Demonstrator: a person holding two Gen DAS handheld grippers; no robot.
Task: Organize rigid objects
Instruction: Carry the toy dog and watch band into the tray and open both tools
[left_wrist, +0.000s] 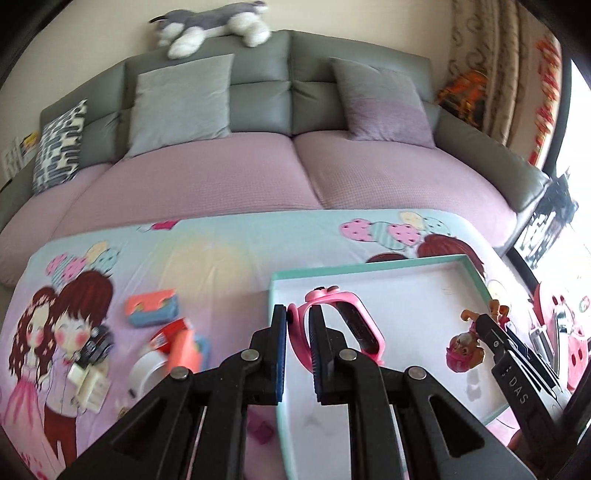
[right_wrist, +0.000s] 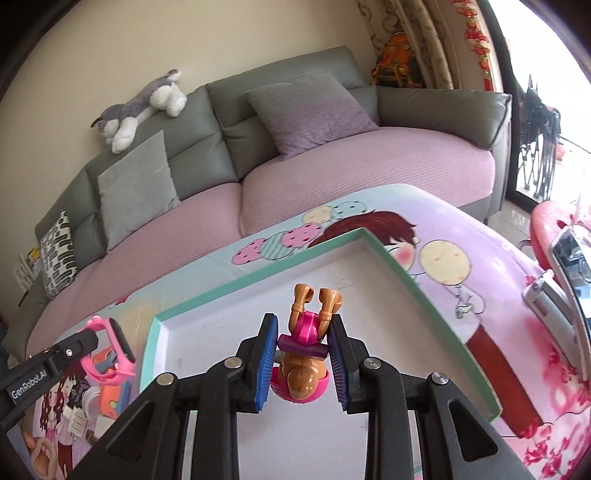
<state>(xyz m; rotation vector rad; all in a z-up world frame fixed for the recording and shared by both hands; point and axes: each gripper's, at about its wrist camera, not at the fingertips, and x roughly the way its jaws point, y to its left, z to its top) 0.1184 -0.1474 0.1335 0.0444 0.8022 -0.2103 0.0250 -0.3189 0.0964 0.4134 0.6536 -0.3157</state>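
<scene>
Holding: right gripper (right_wrist: 303, 363) clamped on a toy figure (right_wrist: 303, 354), head toward the camera, tan legs pointing away; long axis running along the fingers
Gripping: left gripper (left_wrist: 298, 350) with jaws narrow, closed on one side of a pink watch (left_wrist: 341, 325); band looping out past the right-hand finger
Key relation: both carried items hanging over the white floor of the tray (left_wrist: 406, 280); figure over the middle in the right wrist view, so a short lowering looks enough; watch over the tray's left edge, so probably needing to go further inward first
Nearer hand: right one judged better placed for release
Container: shallow tray with teal rim, resting on a cartoon-printed cloth (left_wrist: 207, 251); floor looks bare, nothing seen lying in it
Left of tray: loose clutter (left_wrist: 166, 332) on the cloth, including a coral and blue block and a white roll; details blurred
Far: grey sofa (left_wrist: 258, 92) with pink seat covers; plush dog (left_wrist: 214, 26) on its back
</scene>
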